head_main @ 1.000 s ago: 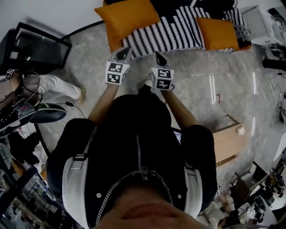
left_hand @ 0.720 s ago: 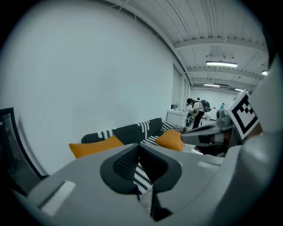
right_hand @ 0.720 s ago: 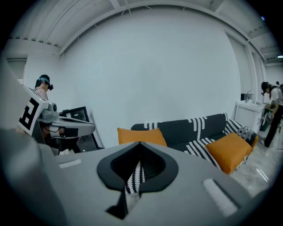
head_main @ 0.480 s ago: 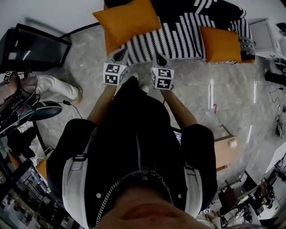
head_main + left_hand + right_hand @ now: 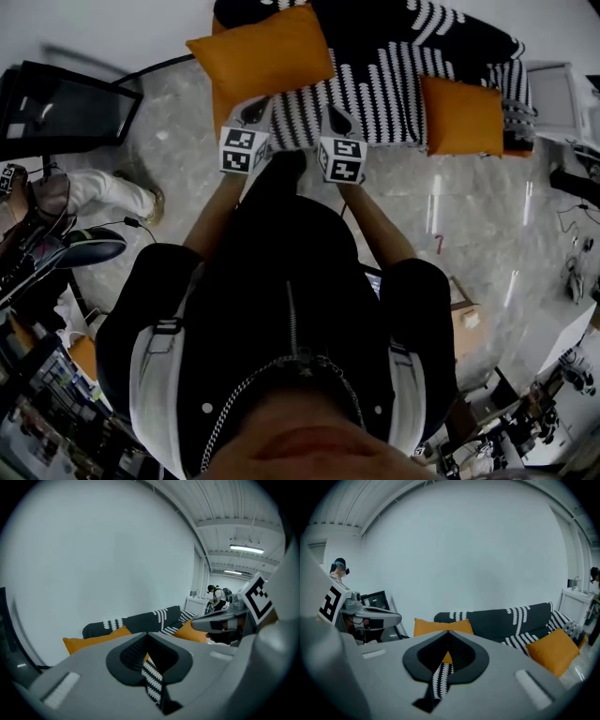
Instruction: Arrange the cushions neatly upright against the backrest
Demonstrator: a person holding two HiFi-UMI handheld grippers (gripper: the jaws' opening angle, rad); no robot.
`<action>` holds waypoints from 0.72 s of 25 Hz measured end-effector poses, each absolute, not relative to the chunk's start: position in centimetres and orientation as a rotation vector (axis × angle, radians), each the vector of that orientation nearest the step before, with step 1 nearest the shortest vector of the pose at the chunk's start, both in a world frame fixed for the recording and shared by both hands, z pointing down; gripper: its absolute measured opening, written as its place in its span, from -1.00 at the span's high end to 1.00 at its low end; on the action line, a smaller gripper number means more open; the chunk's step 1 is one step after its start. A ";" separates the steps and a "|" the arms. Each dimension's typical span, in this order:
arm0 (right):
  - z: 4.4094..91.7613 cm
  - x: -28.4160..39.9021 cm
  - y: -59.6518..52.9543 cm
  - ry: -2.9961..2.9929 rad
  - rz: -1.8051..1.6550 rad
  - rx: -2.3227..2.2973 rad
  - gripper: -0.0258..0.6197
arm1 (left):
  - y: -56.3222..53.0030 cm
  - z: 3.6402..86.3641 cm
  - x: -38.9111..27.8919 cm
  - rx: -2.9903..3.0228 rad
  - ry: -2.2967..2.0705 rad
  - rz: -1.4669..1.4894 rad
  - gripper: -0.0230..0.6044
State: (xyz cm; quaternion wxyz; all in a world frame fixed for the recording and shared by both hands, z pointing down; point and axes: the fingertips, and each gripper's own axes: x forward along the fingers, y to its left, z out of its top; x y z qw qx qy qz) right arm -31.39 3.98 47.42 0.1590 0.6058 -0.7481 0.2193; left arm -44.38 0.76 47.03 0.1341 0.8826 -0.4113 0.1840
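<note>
A sofa [image 5: 394, 70] with a black-and-white striped cover stands ahead of me. One orange cushion [image 5: 261, 54] lies flat on its left end, and another orange cushion [image 5: 461, 114] lies on its right end. My left gripper [image 5: 255, 111] hovers shut and empty over the seat's front edge, just below the left cushion. The right gripper [image 5: 336, 120] is beside it, also shut and empty. In the right gripper view the left cushion [image 5: 440, 626] sits straight beyond the closed jaws, the other cushion [image 5: 555, 651] lies lower right, and the dark backrest [image 5: 511, 618] runs behind both.
A black-framed screen [image 5: 66, 103] leans at the left wall. A seated person [image 5: 94, 187] is on the floor at left. A white cabinet [image 5: 558, 89] stands right of the sofa, and a wooden box [image 5: 464, 323] sits on the floor at right.
I have stepped toward the sofa, so it and both cushions now sit lower and larger in the head view. Both grippers stayed shut and side by side, now reaching the seat's front edge.
</note>
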 end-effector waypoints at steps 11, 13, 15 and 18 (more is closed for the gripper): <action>46.7 -29.4 -11.3 -2.133 0.611 1.661 0.91 | -12.1 47.9 -42.4 2.498 -1.190 0.544 0.90; 46.3 -29.1 -13.4 -2.136 0.606 1.665 0.91 | -13.8 48.0 -42.2 2.489 -1.185 0.554 0.90; 45.9 -28.4 -15.2 -2.134 0.612 1.684 0.91 | -15.3 48.0 -41.9 2.483 -1.187 0.551 0.90; 45.8 -27.6 -17.4 -2.137 0.625 1.694 0.91 | -17.2 48.3 -41.5 2.471 -1.206 0.541 0.90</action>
